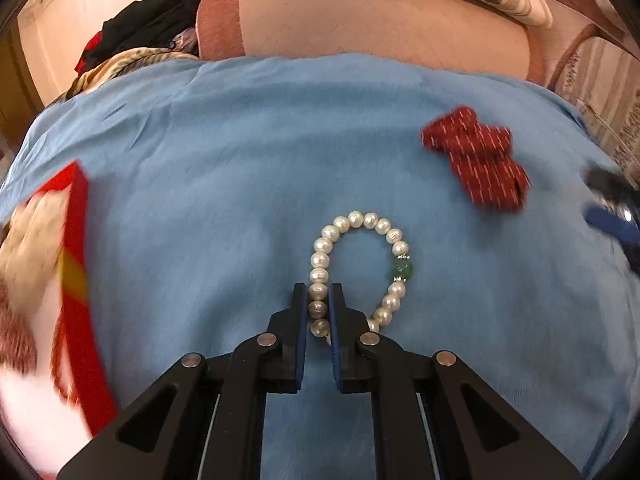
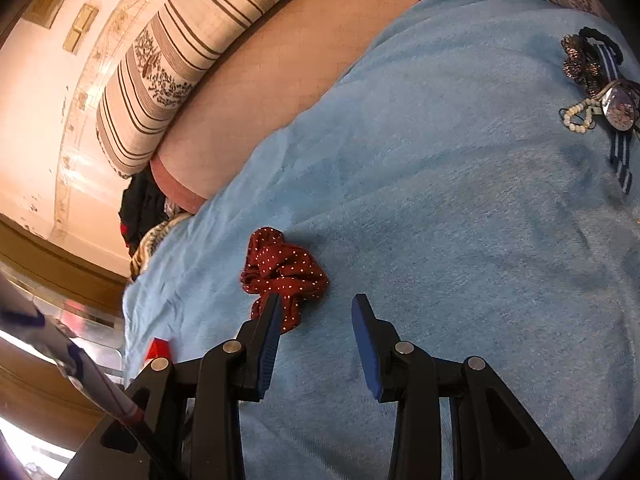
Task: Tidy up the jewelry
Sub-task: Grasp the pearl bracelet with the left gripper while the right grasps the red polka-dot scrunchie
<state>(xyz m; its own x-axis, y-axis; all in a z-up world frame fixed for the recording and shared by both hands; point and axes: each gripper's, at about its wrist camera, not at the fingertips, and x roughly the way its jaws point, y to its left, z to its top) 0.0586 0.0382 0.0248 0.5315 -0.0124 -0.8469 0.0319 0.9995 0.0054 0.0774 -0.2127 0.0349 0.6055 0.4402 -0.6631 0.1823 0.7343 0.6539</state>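
Left tool (image 1: 319, 287) closed on the pearl bracelet (image 1: 362, 272), two or three pearls of its left side pinched between the blue pads, the rest of the loop lying flat on the blue cloth (image 1: 240, 160) ahead of the fingers. One green bead (image 1: 401, 271) on the right side of the loop, between small silver spacers. Red dotted scrunchie (image 1: 476, 160) further away to the right on the same cloth, well apart from the bracelet. Red box (image 1: 78, 280) at the left edge, blurred, contents not readable. Right tool (image 2: 316, 300) open, nothing between its fingers, only bare cloth in the gap. Left fingertip (image 2: 272, 312) of that tool overlapping the near edge of the scrunchie in the right wrist view; touching or only in front, cannot tell. Far to the upper right in the same view, a small heap on the cloth: striped watch (image 2: 618, 108), small bead string (image 2: 578, 116) just beside it, dark lace piece (image 2: 580, 60) behind. Striped cushion (image 2: 160, 72) and pink sofa back (image 2: 280, 88) beyond the cloth.
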